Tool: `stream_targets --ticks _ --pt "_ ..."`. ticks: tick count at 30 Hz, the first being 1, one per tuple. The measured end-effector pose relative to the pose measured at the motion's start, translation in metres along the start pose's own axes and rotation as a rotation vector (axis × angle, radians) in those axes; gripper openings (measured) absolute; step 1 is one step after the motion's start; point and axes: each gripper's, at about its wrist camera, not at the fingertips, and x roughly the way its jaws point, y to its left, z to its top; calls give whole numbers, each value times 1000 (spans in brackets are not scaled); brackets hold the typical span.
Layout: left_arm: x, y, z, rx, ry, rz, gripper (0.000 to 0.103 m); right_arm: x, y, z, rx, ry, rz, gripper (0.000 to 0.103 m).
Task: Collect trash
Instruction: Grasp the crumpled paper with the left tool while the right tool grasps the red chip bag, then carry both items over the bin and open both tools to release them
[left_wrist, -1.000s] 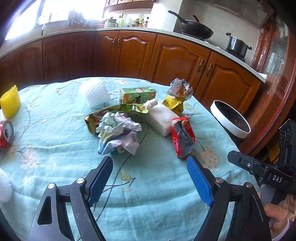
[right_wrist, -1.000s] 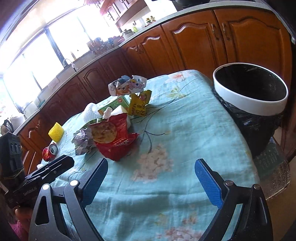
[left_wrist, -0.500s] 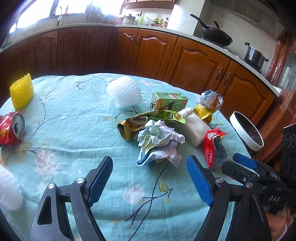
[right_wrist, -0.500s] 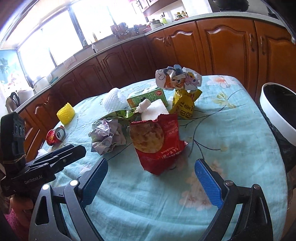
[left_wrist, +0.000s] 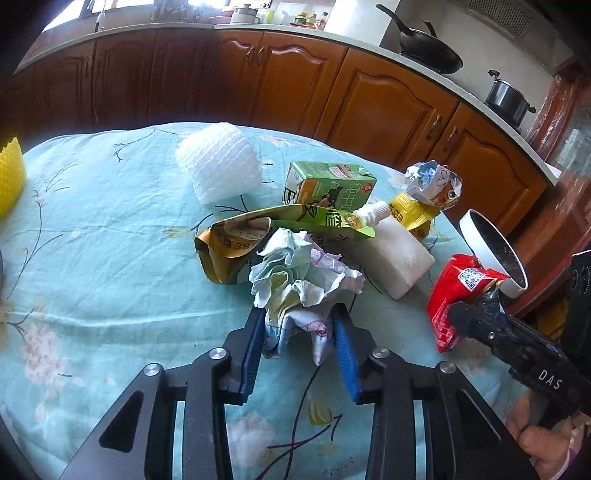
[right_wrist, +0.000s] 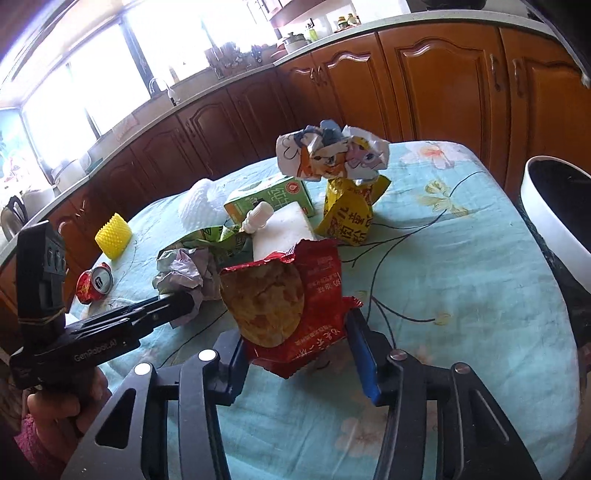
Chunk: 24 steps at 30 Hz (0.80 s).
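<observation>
Tabletop (left_wrist: 110, 240) cloth pale teal, floral print; snack bag (right_wrist: 314, 295) red; carton (left_wrist: 332, 184) green; foam net (right_wrist: 112, 236) yellow; tongs' pads (left_wrist: 345, 354) blue.

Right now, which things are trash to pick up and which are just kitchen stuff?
Trash job:
crumpled paper in the left tool
red snack bag in the right tool
green carton
crushed can
bin

Just there:
wok
pot
cabinets

The right gripper (right_wrist: 295, 354) pinches a red snack bag (right_wrist: 291, 299) near the table's (right_wrist: 461, 295) front edge, the left gripper (right_wrist: 184, 304) clamps crumpled paper (right_wrist: 184, 273) beside it, and a white-rimmed bin (right_wrist: 554, 225) stands off the right edge.
</observation>
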Motion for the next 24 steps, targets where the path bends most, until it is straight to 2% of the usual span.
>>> stream_targets --ticks 6,12,24 --pt "-18 -15 -8 25 -7 -32 31 -26 -20 -3 51 -39 6 46" --pt "-33 -49 -10 90 -18 -103 31 -47 -43 -8 100 -59 -17 46" --pt "-9 -111 -7 202 19 -190 31 -83 -87 -18 183 -106 -76 46"
